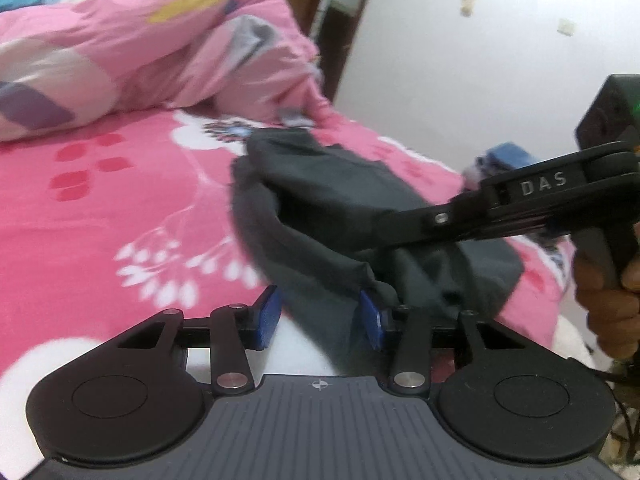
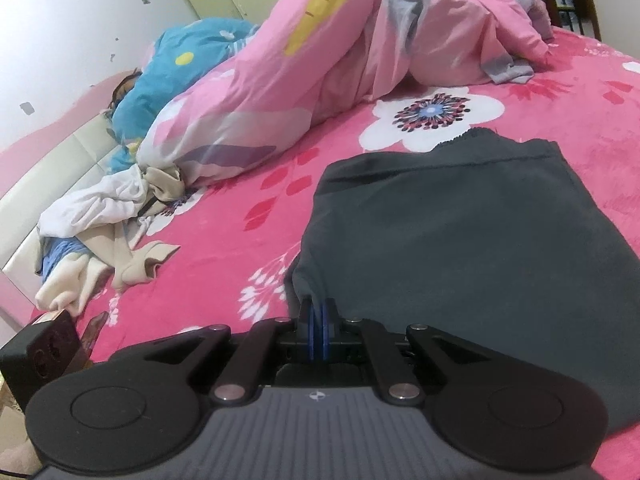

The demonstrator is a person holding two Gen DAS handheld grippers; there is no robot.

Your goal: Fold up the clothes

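Observation:
A dark grey garment (image 2: pixel 460 240) lies on the pink floral bed sheet (image 2: pixel 240 240), folded over, with its far hem near a white flower. My right gripper (image 2: pixel 319 328) is shut on the garment's near left corner and lifts that edge a little. In the left wrist view the same garment (image 1: pixel 320 200) is bunched and partly raised, and the right gripper (image 1: pixel 384 226) reaches in from the right, pinching it. My left gripper (image 1: pixel 320 320) is open with blue pads (image 1: pixel 268 316). A fold of the garment hangs between its jaws, against the right pad.
A pink quilt (image 2: pixel 360 52) is heaped at the back of the bed, with a blue quilt (image 2: pixel 180 68) behind it. Loose white and beige clothes (image 2: pixel 108 224) lie at the left by the headboard. A white wall (image 1: pixel 480 60) borders the bed's right side.

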